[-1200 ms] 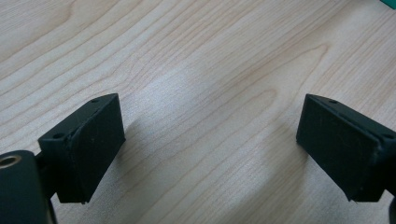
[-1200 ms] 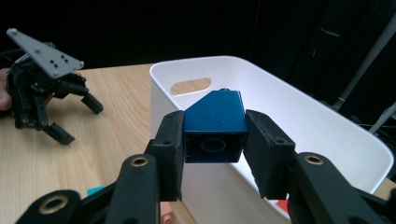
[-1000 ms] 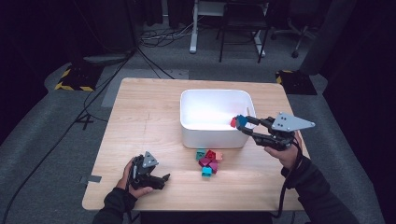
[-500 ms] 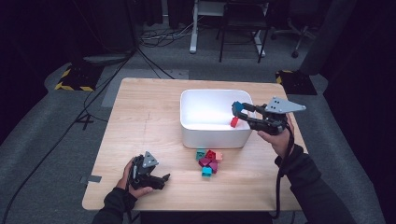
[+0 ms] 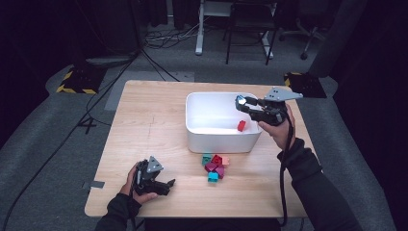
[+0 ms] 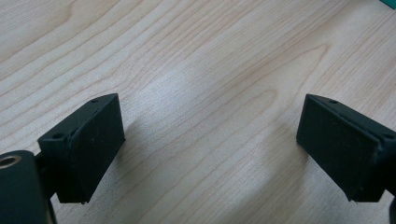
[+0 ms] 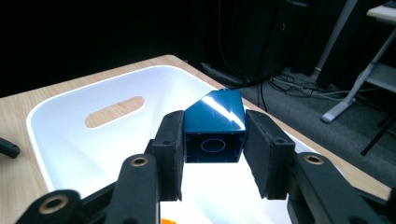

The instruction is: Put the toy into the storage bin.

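While the right gripper (image 5: pixel 241 101) hangs over the white bin (image 5: pixel 197 132), its pads pinch a blue block (image 7: pixel 215 125) from both sides, hollow underside facing the camera. Grip looks square and firm in the right gripper view. The bin sits toward the far right part of the surface (image 5: pixel 144 125); one red block (image 5: pixel 241 125) already lies on its floor near the right wall.

Remaining blocks (image 5: pixel 215 166), teal, red, magenta and a peach one, sit in a small cluster just in front of the bin's near wall, toward the near edge of the surface.

Left gripper (image 5: pixel 166 184) rests near the near left corner, jaws spread wide with only bare wood between them in the left gripper view.

Step in hand, as judged: drop the blue block into the bin. To do it well:
- bring the block fully inside the rim before letting go, not over the wall;
- lower it toward the floor so it does not bounce out;
- aim for open floor, clear of the red block;
- spread the jaws evenly so the block falls straight rather than sticking to one pad;
- lift clear of the rim before heading back to the cluster.
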Tool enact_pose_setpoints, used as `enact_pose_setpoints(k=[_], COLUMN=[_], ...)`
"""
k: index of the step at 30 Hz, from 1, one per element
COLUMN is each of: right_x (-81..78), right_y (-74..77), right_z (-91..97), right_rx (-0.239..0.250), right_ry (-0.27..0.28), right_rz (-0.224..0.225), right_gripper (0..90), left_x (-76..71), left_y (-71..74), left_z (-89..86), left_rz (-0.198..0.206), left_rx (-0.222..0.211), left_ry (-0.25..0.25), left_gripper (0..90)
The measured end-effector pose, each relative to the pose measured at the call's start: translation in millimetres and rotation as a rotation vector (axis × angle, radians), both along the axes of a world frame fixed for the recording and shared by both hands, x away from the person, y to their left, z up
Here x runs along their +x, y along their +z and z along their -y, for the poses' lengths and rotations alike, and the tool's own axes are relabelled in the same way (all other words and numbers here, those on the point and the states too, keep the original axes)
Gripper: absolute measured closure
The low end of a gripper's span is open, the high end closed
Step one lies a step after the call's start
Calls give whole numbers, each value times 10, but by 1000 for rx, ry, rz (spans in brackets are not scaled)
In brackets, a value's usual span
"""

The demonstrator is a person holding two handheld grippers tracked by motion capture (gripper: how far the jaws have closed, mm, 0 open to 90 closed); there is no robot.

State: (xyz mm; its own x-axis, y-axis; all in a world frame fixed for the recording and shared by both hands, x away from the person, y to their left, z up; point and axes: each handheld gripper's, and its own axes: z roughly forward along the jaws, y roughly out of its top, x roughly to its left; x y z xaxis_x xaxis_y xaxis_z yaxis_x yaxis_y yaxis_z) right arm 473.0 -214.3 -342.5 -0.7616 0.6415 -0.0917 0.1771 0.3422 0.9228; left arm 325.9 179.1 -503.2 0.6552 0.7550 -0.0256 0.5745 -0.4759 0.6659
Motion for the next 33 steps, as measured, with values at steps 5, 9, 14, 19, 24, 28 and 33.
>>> enact_pose_setpoints(k=[5, 9, 14, 19, 24, 28, 33], right_x=[73, 81, 81, 70, -12, -155, -348], right_y=[-6, -21, -41, -40, 5, 66, 111], right_z=[-85, -157, -211, -213, -153, -67, 38], right_rx=[-27, -64, -85, -91, -80, -69, -78], right_ry=[-10, -7, -24, -25, -10, 12, 34], right_rz=[-19, -35, -47, -57, -49, -27, -1], right_gripper=[595, 595, 594, 549, 566, 567, 563], left_x=[0, -1, -1, -1, -4, -1, -2], left_y=[0, -1, -2, -1, 0, -1, 0], left_z=[0, 2, 3, 2, 4, 6, 5], left_rz=[0, 0, 0, 0, 0, -2, 0], left_rx=[0, -4, -4, -4, -3, -5, -3], left_ry=[0, 3, 3, 3, 8, 5, 6], left_gripper=[79, 79, 79, 79, 79, 79, 79])
